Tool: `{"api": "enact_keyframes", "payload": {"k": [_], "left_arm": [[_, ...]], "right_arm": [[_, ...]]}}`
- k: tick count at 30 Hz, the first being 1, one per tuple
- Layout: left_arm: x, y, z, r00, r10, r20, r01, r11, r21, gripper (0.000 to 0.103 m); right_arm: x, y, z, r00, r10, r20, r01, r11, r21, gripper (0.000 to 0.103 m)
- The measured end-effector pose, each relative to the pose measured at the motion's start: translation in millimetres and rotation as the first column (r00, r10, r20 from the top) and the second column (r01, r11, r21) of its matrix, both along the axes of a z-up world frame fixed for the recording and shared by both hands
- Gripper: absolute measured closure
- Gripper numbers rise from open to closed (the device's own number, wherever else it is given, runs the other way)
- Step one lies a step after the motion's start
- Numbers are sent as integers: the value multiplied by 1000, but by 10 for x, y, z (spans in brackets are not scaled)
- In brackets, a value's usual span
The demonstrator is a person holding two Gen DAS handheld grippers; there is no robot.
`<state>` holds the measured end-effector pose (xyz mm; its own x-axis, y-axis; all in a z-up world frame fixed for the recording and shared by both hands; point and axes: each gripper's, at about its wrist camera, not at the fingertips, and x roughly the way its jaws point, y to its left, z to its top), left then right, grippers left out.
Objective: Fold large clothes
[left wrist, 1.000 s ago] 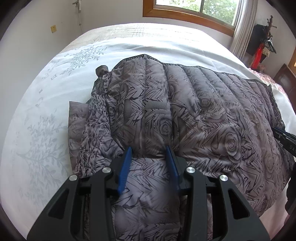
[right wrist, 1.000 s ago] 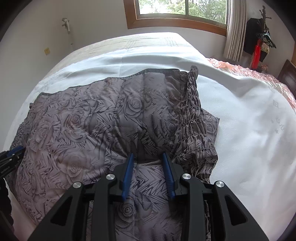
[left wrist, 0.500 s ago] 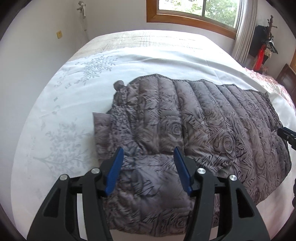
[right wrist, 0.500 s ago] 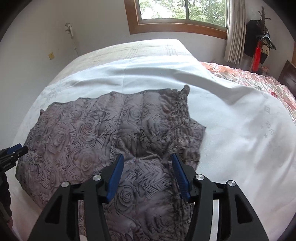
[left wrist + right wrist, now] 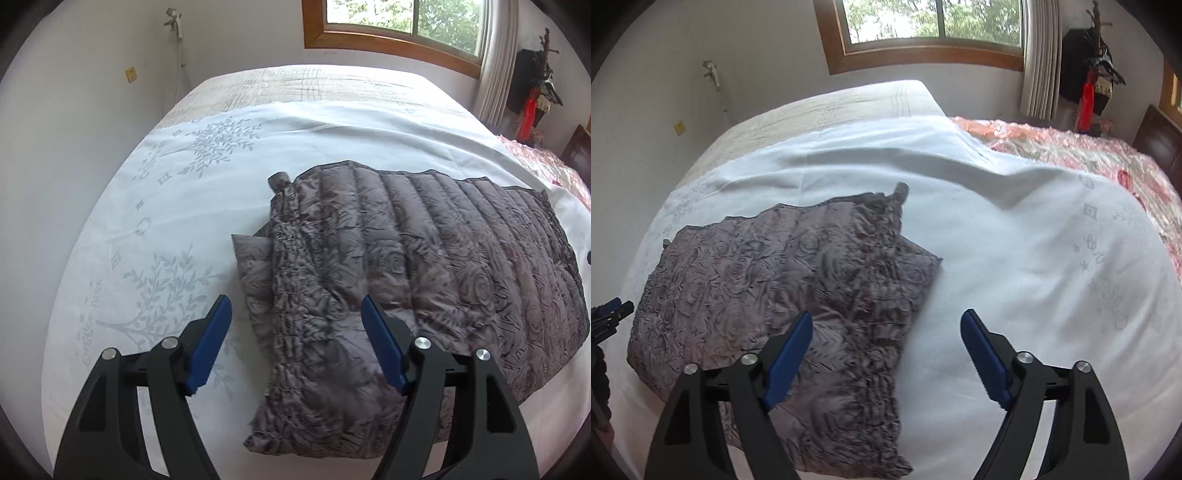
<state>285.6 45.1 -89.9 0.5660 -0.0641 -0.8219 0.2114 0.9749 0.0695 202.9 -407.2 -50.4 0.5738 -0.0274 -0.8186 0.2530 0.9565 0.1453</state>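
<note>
The jacket (image 5: 424,266) lies flat on the white sheet (image 5: 155,229), folded over on itself, its gathered edges at both ends. The left gripper (image 5: 297,345) hangs above the jacket's left end, jaws wide and opening, nothing pinched between them. The right gripper (image 5: 886,354) hangs above the right end, jaws wide and opening, also empty.

Step in hand, as judged: release after a fold and retreat. To do it well, let the jaws clear the fabric fully before lifting, so the puffy layer is not dragged back open. Check that the folded edge stays aligned before choosing the next grasp points.

A second ago both grippers sat low with narrow jaws at the folded layer; now they are higher and wider, and more of the sheet shows around the jacket.
</note>
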Motion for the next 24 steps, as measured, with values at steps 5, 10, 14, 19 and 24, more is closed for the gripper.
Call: {"api": "enact_keyframes", "payload": {"k": [5,10,14,19,24], "left_arm": [[148,98,-98,998,6,-70,-11,998,-66,23],[371,207,-290,985,9,-174,-34,989,-141,23],[570,314,-438,968,2,-252,-59,974,-219,23],[769,389,-629,948,-38,-317,-70,945,-319,19],[866,353,-686,943,-71,-326,-60,924,-377,17]], "right_arm": [[38,-155,-141,999,4,-41,0,996,89,15],[135,-259,-353,996,17,-88,-1,984,177,13],[217,-342,-520,992,30,-126,3,968,253,13],[298,-374,-659,988,43,-145,5,951,310,13],[379,-375,-708,988,58,-142,-7,940,340,13]]}}
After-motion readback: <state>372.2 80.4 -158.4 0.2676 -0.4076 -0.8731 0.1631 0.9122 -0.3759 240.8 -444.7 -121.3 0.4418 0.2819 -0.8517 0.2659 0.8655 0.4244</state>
